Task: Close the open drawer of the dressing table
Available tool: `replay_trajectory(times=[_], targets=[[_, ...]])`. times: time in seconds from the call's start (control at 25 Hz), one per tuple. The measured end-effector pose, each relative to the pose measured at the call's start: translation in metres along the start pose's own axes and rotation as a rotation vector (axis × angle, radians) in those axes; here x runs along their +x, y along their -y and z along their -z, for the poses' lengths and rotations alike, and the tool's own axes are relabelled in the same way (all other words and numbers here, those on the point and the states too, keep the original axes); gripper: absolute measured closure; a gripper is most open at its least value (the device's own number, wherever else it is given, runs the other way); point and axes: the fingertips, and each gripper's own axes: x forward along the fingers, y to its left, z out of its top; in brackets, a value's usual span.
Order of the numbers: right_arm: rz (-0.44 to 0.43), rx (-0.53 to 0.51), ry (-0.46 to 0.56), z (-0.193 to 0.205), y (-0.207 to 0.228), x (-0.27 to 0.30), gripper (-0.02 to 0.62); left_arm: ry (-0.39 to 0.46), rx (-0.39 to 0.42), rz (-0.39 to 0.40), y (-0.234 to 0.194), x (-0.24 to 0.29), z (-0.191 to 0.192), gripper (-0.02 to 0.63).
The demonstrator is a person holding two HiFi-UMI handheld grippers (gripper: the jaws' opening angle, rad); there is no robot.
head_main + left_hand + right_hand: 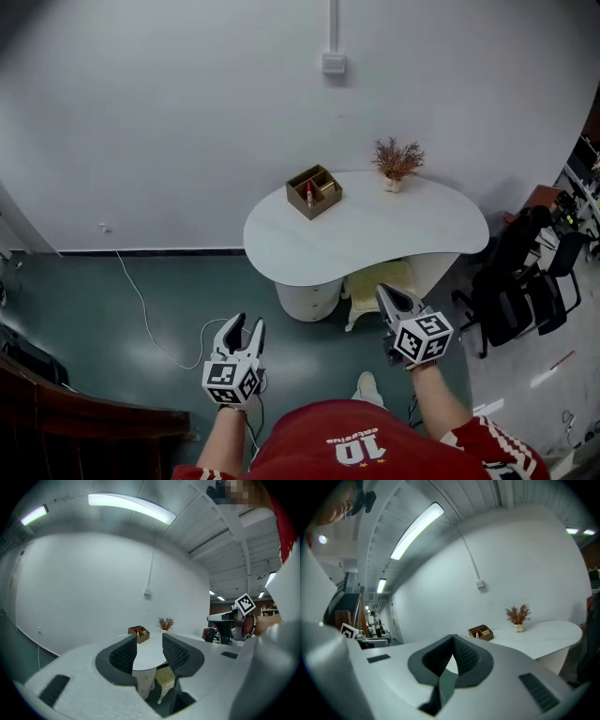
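Person's well short of the table (375, 234), left claw (249, 324) spread and empty, right claw (384, 293) pressed together, probably for shoving the drawers (309, 298).

White kidney-shaped table (375, 234), against the wall. On it: wooden box (314, 191), at the table's back left edge; potted dried plant (397, 164), mid-table at the back edge.
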Motion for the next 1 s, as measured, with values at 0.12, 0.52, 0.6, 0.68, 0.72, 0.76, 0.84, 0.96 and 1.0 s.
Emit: replay_trajectory(times=[0.12,0.52,0.6,0.68,0.72,0.76,0.84,0.96,1.0], targets=[[-0.009,-0.064,0.019,-0.014,-0.026,-0.015,0.591,0.057,-0.017,0.03,-0.001,-0.018,-0.026,0.442],[-0.054,-0.253,0.098,-0.078,-0.086,-0.077,0.591,0.198,0.052,0.231,0.052,-0.016,-0.12,0.492],[-0.007,-0.264,0.124,-0.084,-0.085,-0.085,0.591,0.225,0.051,0.257,0.069,-0.019,-0.129,0.506],[0.03,-0.267,0.143,-0.083,-0.085,-0.091,0.591,0.266,0.061,0.267,0.081,-0.025,-0.133,0.543],[0.042,-0.254,0.155,-0.083,-0.085,-0.093,0.591,0.283,0.07,0.264,0.083,-0.028,-0.134,0.566],[0.053,-0.234,0.167,-0.082,-0.084,-0.095,0.591,0.295,0.076,0.256,0.084,-0.031,-0.134,0.579],[0.074,-0.205,0.184,-0.079,-0.083,-0.1,0.591,0.31,0.065,0.236,0.082,-0.037,-0.133,0.595],[0.084,-0.208,0.204,-0.078,-0.086,-0.109,0.591,0.33,0.037,0.22,0.08,-0.045,-0.134,0.617],[0.083,-0.202,0.218,-0.079,-0.087,-0.112,0.591,0.338,0.033,0.215,0.08,-0.046,-0.135,0.62]])
